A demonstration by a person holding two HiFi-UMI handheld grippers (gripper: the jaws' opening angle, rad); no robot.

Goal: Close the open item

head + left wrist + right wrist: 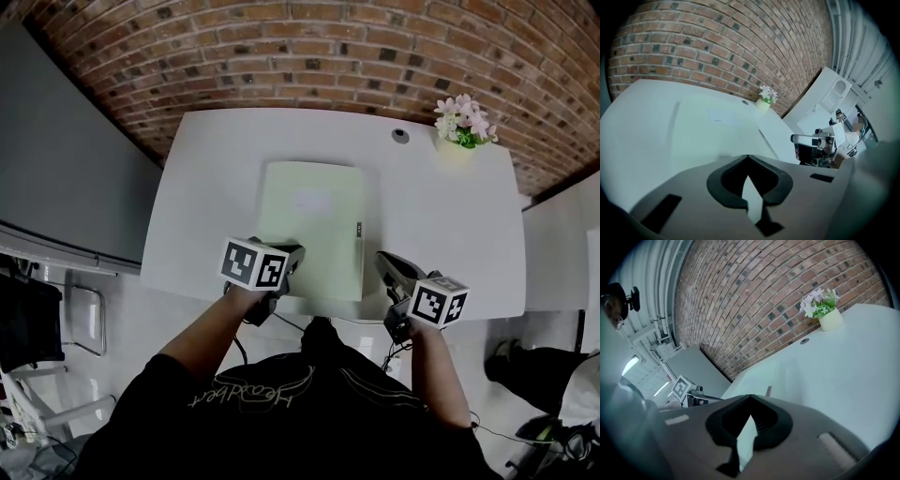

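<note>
Head view: green folder [312, 228] lay shut just ahead of left claw [292, 251] and right claw [383, 260], both pinched closed and empty, job probably done.

Soft, even light fell from overhead, leaving the white table [216, 159] bright and nearly washed out, with only faint shadows. All three views bowed heavily toward the edges, bending the brick wall [309, 56] into an arc, and both gripper views darkened to black at the corners. Close to their lenses, the left gripper [748, 157] and right gripper [749, 396] looked soft and unfocused, under a cool greenish cast.
</note>
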